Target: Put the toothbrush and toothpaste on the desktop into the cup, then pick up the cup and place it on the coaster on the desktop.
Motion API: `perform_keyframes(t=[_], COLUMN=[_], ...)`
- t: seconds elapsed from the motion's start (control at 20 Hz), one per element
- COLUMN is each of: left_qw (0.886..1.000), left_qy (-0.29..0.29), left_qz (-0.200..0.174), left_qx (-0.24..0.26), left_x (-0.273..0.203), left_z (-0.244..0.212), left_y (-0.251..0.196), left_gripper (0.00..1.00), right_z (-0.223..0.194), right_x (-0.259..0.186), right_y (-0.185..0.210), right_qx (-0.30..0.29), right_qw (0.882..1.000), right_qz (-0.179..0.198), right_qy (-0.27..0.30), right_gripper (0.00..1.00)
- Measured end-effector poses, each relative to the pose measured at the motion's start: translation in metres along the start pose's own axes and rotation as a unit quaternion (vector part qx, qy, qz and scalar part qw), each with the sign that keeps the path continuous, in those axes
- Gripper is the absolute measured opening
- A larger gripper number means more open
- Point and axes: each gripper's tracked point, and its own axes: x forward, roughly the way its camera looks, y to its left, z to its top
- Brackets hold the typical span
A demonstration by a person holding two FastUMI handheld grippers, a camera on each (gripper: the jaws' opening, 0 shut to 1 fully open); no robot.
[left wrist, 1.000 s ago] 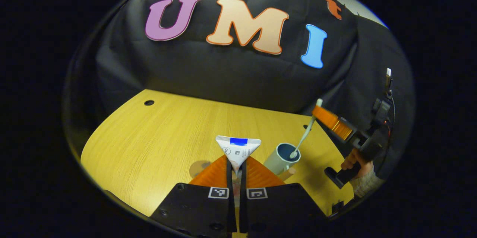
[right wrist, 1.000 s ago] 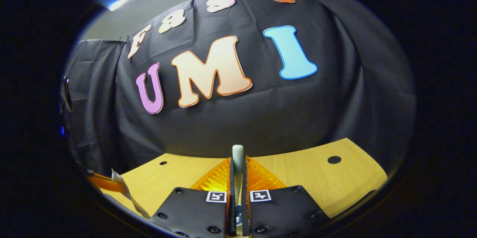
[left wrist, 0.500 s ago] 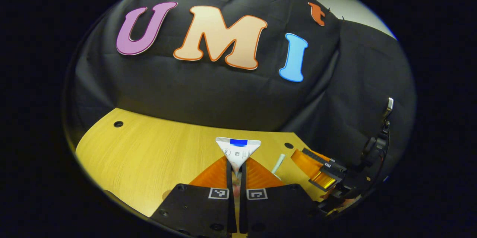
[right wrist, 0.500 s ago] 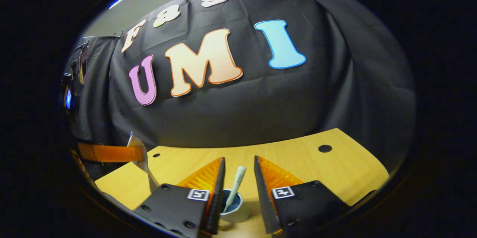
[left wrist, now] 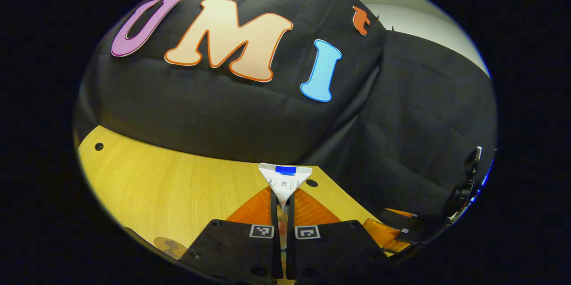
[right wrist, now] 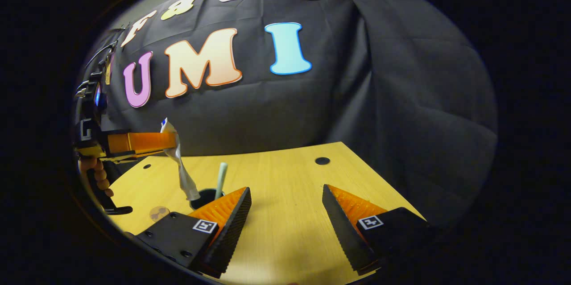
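Note:
The white toothpaste tube (left wrist: 285, 178) is pinched between the fingers of my left gripper (left wrist: 282, 196), which is shut on it. From the right gripper view, the left gripper (right wrist: 171, 141) holds the toothpaste tube (right wrist: 180, 167) hanging cap down, just above the dark mouth of the cup (right wrist: 204, 196). The pale toothbrush (right wrist: 221, 179) stands inside the cup, leaning on its rim. My right gripper (right wrist: 287, 207) is open and holds nothing, to the right of the cup. The round brown coaster (right wrist: 159, 212) lies left of the cup; the coaster (left wrist: 169, 245) also sits at the table's near edge.
The wooden table (right wrist: 285, 178) has small cable holes (right wrist: 322, 160). A hand (right wrist: 96, 173) grips the left gripper's handle. Black cloth closes off the back and right side. Part of the right gripper (left wrist: 392, 233) shows low on the right.
My right gripper opened, left the toothbrush standing in the cup and drew away to the right. The left gripper carried the toothpaste tube over to the cup.

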Motion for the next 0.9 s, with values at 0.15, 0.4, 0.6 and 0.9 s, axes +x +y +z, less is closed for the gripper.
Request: perform_keyframes(t=[0.15, 0.4, 0.6, 0.9], left_qw=[1.0, 0.998, 0.998, 0.997], left_qy=[0.005, 0.017, 0.003, 0.005], left_qz=[-0.025, -0.051, -0.06, -0.06], left_qx=[0.0, 0.022, 0.014, 0.055], left_x=[0.008, 0.018, 0.025, 0.011], left_z=[-0.014, -0.043, -0.053, -0.066], left_y=[-0.01, -0.013, -0.009, -0.008], left_gripper=[0.02, 0.03, 0.03, 0.05], right_z=[-0.02, -0.021, -0.02, -0.026], right_x=[-0.027, -0.076, -0.111, -0.135], right_y=[-0.039, -0.086, -0.104, -0.096], right_qx=[-0.012, -0.007, -0.004, -0.013], right_qw=[0.998, 0.991, 0.986, 0.984], right_qz=[-0.055, -0.131, -0.169, -0.177], right_qy=[0.016, 0.007, -0.004, -0.005], right_gripper=[0.98, 0.98, 0.94, 0.99])
